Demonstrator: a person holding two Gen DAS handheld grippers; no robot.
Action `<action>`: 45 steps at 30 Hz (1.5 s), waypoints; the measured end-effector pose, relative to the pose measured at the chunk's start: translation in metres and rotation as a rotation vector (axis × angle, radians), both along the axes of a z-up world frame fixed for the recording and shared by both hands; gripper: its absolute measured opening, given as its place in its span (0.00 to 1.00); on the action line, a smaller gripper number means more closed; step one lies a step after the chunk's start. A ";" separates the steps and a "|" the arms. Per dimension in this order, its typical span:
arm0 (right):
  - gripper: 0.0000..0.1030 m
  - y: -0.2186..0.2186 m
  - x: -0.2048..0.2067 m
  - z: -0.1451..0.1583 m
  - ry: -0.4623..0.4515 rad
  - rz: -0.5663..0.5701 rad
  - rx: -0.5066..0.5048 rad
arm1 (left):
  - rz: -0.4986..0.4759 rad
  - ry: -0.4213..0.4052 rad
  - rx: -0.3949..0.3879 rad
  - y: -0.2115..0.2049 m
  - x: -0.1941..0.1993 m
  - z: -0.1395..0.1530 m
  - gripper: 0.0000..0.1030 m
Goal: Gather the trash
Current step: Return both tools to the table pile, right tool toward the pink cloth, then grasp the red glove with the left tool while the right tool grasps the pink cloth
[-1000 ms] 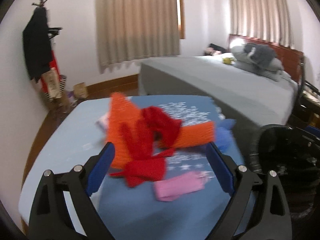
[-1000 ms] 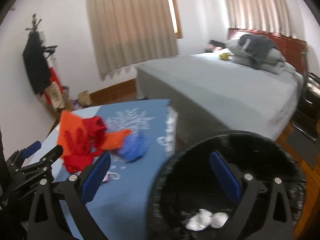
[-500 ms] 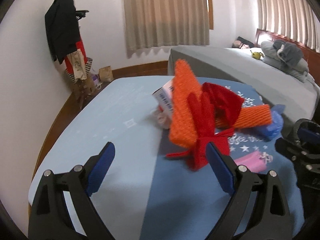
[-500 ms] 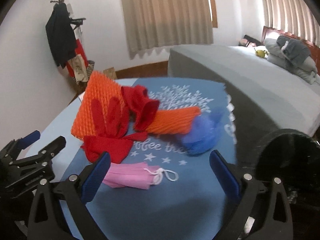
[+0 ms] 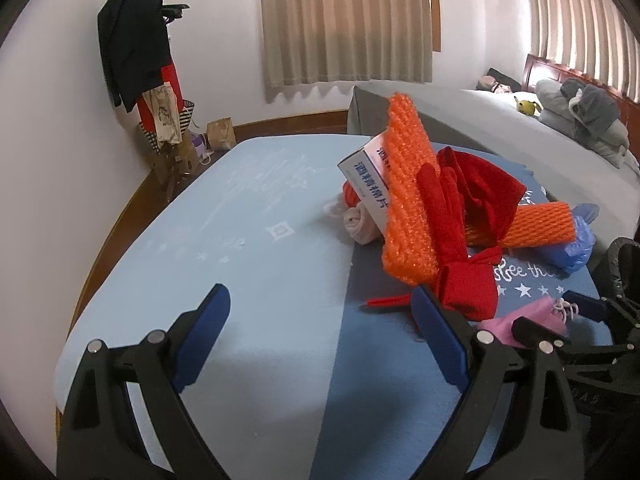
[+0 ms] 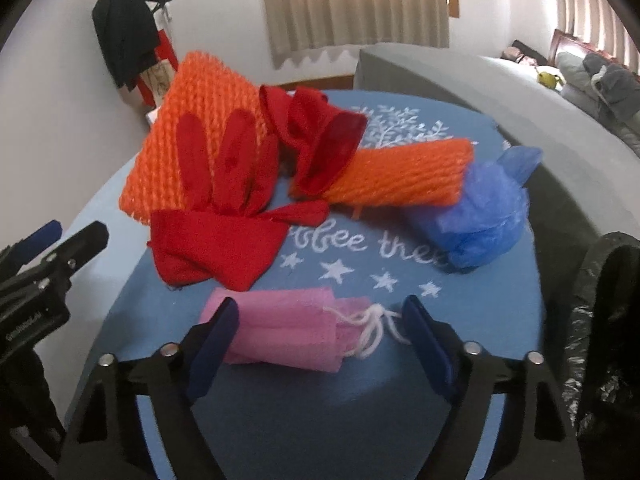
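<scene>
A bedroom with curtained windows and a grey bed (image 6: pixel 460 80) holds a round bench (image 6: pixel 304 420) under a blue printed cloth, where the rubbish lies in one loose heap near the middle.

Nearest, at six o'clock in the right wrist view, the right tongs (image 6: pixel 320 336) point down at a rolled pink face mask (image 6: pixel 280 338). The jaws are closing with the mask between them, one blue pad at the roll's left end, the other just beyond its white ear loops; whether either pad presses yet cannot be told. Going for the closest, loosest piece first makes sense, since lifting it disturbs nothing else.

At three o'clock, beside the bench edge, stands a bin lined with a black bag (image 6: pixel 600 320), seemingly placed within easy reach of that hand.

Farther in, at about eleven o'clock, red gloves (image 6: pixel 224 216) drape over an orange foam net (image 6: pixel 192 120); a second orange net sleeve (image 6: pixel 404 176) lies at one o'clock, a crumpled blue plastic bag (image 6: pixel 484 212) touching its right end.

The left tongs (image 5: pixel 320 332) hang wide apart over bare cloth with nothing between them, probably waiting. Beyond them a white box with blue print (image 5: pixel 370 184) leans under the orange net, a pale wad (image 5: pixel 358 224) at its foot.
</scene>
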State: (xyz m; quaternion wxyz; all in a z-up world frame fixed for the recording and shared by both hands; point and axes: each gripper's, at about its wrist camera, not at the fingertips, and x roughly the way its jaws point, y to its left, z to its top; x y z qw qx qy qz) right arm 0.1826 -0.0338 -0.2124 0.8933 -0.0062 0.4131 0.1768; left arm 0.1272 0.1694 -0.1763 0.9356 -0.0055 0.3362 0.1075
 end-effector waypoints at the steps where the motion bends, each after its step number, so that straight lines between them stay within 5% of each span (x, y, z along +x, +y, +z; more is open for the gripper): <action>1: 0.72 0.001 0.000 -0.001 0.007 0.009 -0.001 | 0.000 0.002 -0.002 0.000 0.001 0.000 0.86; 6: 0.57 0.003 -0.006 -0.002 0.015 0.039 0.014 | -0.005 0.003 -0.006 -0.003 0.002 -0.001 0.86; 13: 0.13 -0.012 -0.007 -0.001 0.027 -0.012 0.043 | -0.024 0.007 -0.013 -0.012 0.002 0.000 0.87; 17: 0.08 -0.021 -0.008 0.002 0.024 -0.025 0.060 | -0.047 0.004 -0.015 -0.023 0.003 0.000 0.81; 27: 0.08 -0.053 -0.003 0.025 -0.027 -0.115 0.068 | -0.136 0.020 -0.039 -0.054 0.022 -0.008 0.61; 30: 0.09 -0.057 0.001 0.021 -0.005 -0.115 0.052 | -0.171 0.048 -0.049 -0.064 0.032 -0.016 0.44; 33: 0.18 -0.057 0.000 0.017 0.010 -0.107 0.031 | -0.216 0.080 -0.065 -0.072 0.038 -0.025 0.23; 34: 0.29 -0.056 -0.001 0.018 0.003 -0.107 0.023 | -0.229 0.089 -0.071 -0.073 0.039 -0.027 0.16; 35: 0.41 -0.058 -0.003 0.018 -0.010 -0.110 0.012 | -0.234 0.091 -0.071 -0.075 0.039 -0.028 0.14; 38: 0.53 -0.058 -0.007 0.026 -0.066 -0.119 -0.009 | -0.241 0.077 -0.075 -0.075 0.035 -0.026 0.07; 45: 0.57 -0.041 -0.001 0.028 -0.070 -0.025 0.027 | -0.223 0.061 -0.084 -0.063 0.024 -0.020 0.05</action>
